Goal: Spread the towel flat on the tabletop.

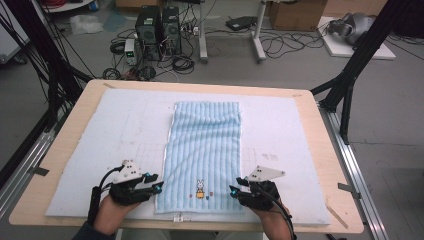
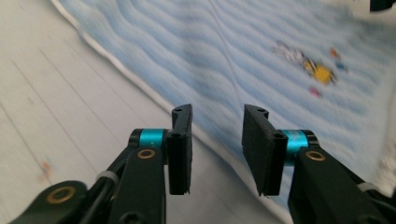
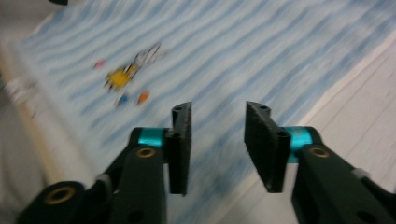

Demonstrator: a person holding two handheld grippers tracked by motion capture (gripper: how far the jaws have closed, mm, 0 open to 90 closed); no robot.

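**Both grippers parted at the towel's near corners**

The left gripper (image 1: pixel 156 184) hovered just beside the near-left corner of the blue striped towel (image 1: pixel 205 150), its jaws spread with nothing between them. The towel lay flat, lengthwise down the middle of the white mat (image 1: pixel 100 135), its rabbit picture (image 1: pixel 200 189) near the front edge. The right gripper (image 1: pixel 234 189) hung at the near-right corner, jaws likewise apart and empty.

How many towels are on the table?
1. The blue striped towel lies flat in the middle of the white mat, between both grippers.
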